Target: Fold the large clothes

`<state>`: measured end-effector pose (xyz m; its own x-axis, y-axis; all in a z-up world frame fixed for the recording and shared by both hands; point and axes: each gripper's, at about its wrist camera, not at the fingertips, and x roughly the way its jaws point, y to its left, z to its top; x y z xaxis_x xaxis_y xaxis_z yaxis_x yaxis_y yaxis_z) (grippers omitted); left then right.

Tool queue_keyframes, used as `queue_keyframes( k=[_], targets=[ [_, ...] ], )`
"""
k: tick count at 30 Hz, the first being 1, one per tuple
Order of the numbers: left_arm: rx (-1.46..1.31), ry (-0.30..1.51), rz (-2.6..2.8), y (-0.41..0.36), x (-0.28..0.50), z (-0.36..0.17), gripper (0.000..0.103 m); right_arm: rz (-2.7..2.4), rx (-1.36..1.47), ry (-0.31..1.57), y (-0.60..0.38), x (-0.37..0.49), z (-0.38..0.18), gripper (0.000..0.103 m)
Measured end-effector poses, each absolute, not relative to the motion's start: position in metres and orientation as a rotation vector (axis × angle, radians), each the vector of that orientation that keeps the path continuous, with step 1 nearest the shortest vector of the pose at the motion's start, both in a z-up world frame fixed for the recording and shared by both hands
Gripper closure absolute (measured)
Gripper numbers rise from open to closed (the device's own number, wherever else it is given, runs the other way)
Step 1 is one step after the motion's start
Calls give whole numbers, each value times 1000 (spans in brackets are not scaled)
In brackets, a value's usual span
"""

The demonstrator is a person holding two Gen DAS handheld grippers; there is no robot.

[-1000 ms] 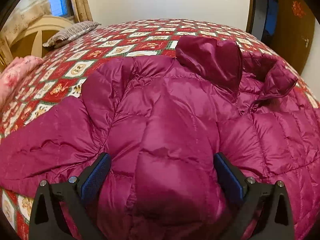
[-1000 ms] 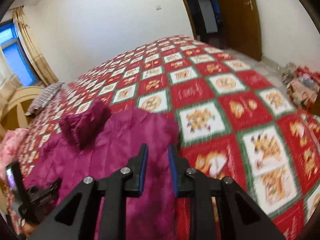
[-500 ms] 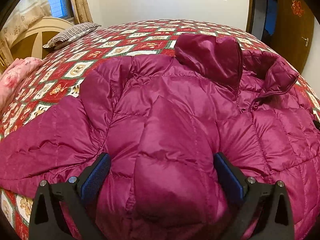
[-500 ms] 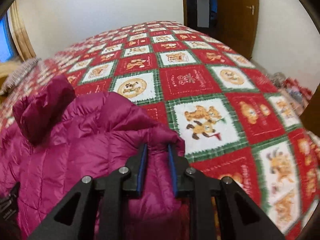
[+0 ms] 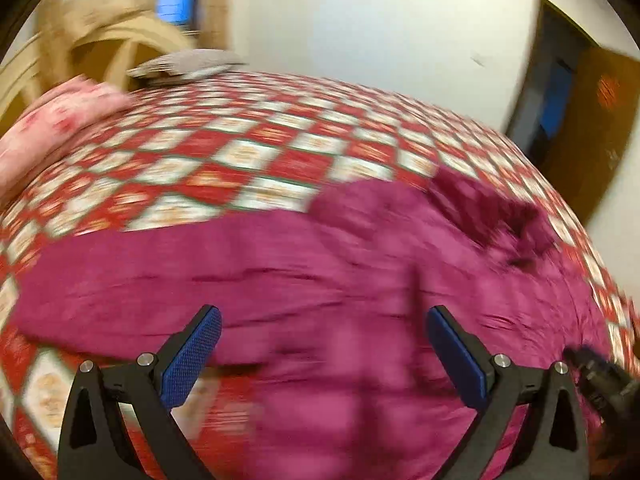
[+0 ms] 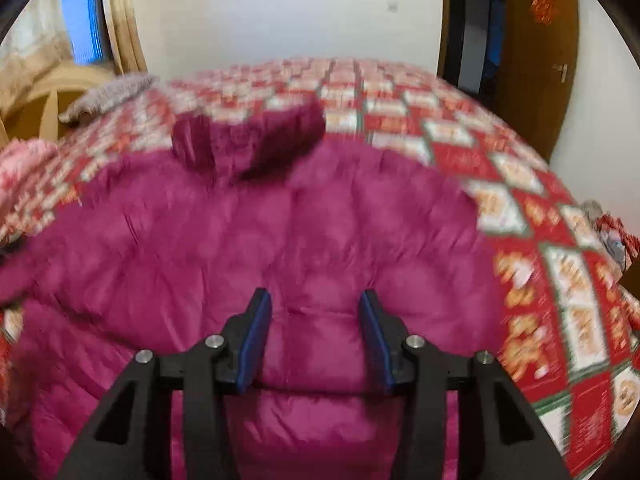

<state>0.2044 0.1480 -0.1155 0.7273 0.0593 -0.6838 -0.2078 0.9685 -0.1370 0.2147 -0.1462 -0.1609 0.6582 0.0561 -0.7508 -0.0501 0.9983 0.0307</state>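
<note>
A magenta quilted down jacket [image 6: 280,232] lies spread on the bed, its darker hood [image 6: 248,140] at the far end. My right gripper [image 6: 315,300] hovers over the jacket's near part. Its jaws are opening, and the blue pads stand apart without pinching the fabric under them. In the blurred left wrist view the jacket [image 5: 320,264] stretches across the bed, with the hood [image 5: 492,208] at the right. Above its near edge my left gripper [image 5: 323,312] is wide open, nothing between the pads.
The bed carries a red, white and green checked bedspread [image 6: 560,280]. At its far left lie a pink pillow [image 5: 52,120] and a grey striped pillow [image 6: 108,96] by a wooden headboard [image 5: 120,48]. A brown door [image 6: 536,60] stands at the right, with clutter [image 6: 612,232] on the floor.
My right gripper, shut on the jacket's edge before, has swung left over the jacket and its pads have parted. My left gripper has lifted and swung left, and the jacket bulge no longer fills it.
</note>
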Motion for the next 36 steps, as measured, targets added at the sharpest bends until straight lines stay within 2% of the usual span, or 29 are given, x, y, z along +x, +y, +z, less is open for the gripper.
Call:
queue_keyframes(
  k=[7, 11, 15, 20, 22, 25, 27, 31, 36],
  targets=[
    [-358, 720, 568, 309, 157, -125, 1, 22, -47, 850, -139, 217, -176, 52],
    [-606, 710, 674, 385, 140, -150, 1, 19, -57, 849, -136, 217, -177, 52],
    [-721, 737, 682, 405, 142, -171, 1, 22, -49, 849, -137, 216, -175, 51],
    [-619, 723, 612, 382, 154, -171, 4, 14, -60, 846, -136, 216, -176, 51],
    [-581, 720, 613, 379, 155, -172, 44, 14, -60, 845, -136, 216, -176, 51],
    [-562, 726, 583, 378, 160, -172, 75, 18, -54, 845, -137, 215, -177, 51],
    [-554, 721, 555, 376, 164, -167, 81, 20, -48, 844, -137, 215, -177, 51],
    [-462, 644, 511, 355, 172, -137, 88, 24, -33, 842, -139, 215, -176, 50],
    [-361, 508, 355, 297, 181, -82, 90, 35, -3, 839, -143, 215, -176, 50]
  ],
)
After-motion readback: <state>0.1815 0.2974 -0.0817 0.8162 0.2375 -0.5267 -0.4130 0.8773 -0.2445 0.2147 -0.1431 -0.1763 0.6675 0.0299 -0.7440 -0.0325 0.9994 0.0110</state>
